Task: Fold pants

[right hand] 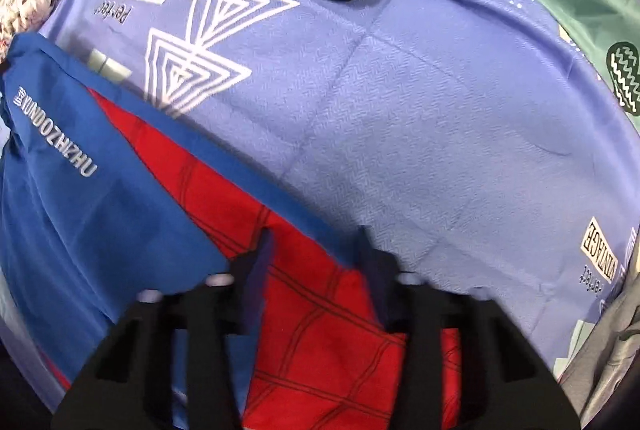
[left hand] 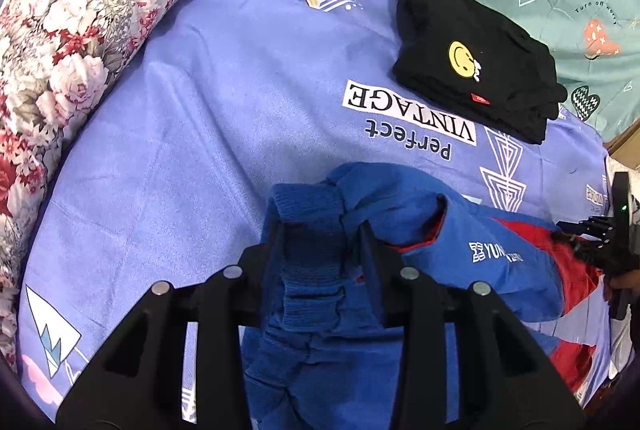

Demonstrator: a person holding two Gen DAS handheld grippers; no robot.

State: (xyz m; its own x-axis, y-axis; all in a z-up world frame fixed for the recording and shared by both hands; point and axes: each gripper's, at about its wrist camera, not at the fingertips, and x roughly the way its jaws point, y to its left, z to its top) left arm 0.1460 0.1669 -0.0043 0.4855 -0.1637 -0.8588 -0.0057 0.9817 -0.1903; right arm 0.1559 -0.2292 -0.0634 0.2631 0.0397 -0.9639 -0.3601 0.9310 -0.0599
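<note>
Your left gripper pinches the ribbed cuffs of the blue-and-red pants, which trail rightward over the purple sheet. Your right gripper clamps their red webbed panel; folded black garment lies ahead.

Pants before folded garment

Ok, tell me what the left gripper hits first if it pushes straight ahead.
The left gripper already holds the blue pants' ribbed cuff; beyond that, probably only bare purple bedsheet, though depth is unclear.
</note>
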